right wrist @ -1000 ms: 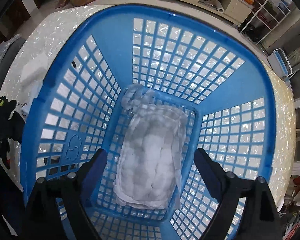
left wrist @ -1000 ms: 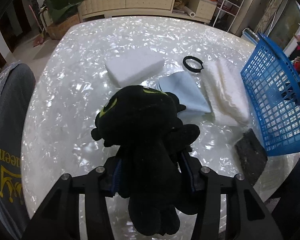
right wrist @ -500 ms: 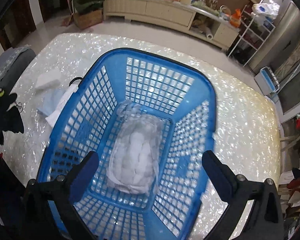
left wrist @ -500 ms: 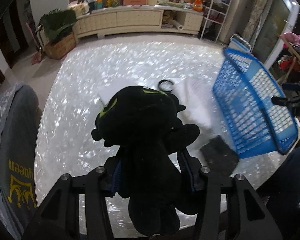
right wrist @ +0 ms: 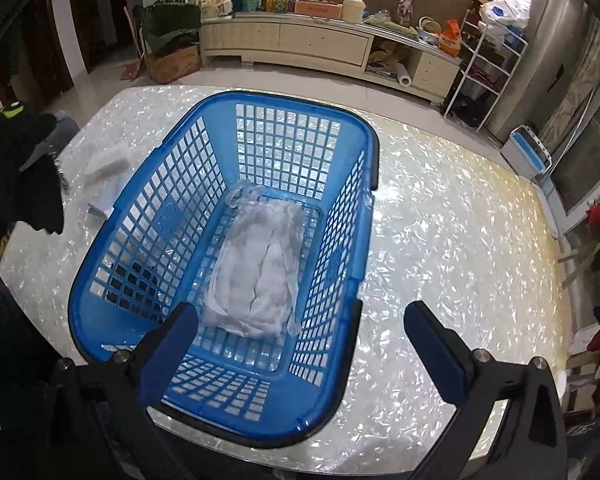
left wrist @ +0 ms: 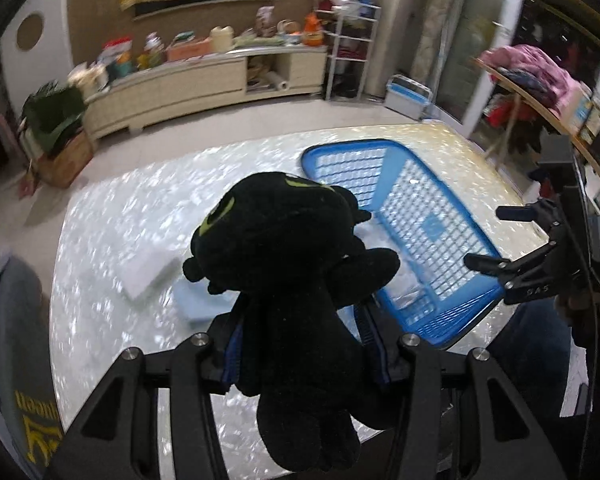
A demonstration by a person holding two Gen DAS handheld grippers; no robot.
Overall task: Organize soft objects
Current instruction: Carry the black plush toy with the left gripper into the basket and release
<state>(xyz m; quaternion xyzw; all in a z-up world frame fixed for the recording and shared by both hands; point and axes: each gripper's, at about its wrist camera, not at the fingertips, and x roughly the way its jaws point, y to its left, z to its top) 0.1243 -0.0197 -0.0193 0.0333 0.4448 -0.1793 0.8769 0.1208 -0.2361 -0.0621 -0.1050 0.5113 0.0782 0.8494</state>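
A black plush toy [left wrist: 288, 264] with yellow-green eyes is pinched around its middle between the fingers of the left gripper [left wrist: 300, 344], raised above a pearly white tabletop [left wrist: 112, 240]. The toy's long axis runs straight along the fingers: legs hang back toward the camera, head points forward and away. Ahead and to the right of the toy sits a blue lattice basket [left wrist: 440, 216] on the tabletop, its open mouth facing up. That is the relation the coming move likely turns on: the toy is short of the basket's near-left rim, not yet over the opening, so it would have to travel forward and to the right before being let go.

The right gripper [right wrist: 300, 332] hovers over the near end of the same basket, its fingers spread wide with nothing between them. Directly below lies a folded white quilted cloth [right wrist: 260, 268] on the basket floor, long axis running from the near end toward the far end. The left hand is the only one carrying anything.

On the tabletop left of the basket lie a white foam block [left wrist: 150, 276] and a pale blue cloth [left wrist: 196, 300]; both are blurred, so their exact edges are uncertain. From the right camera the toy shows at the far left edge, beside the basket's left wall.
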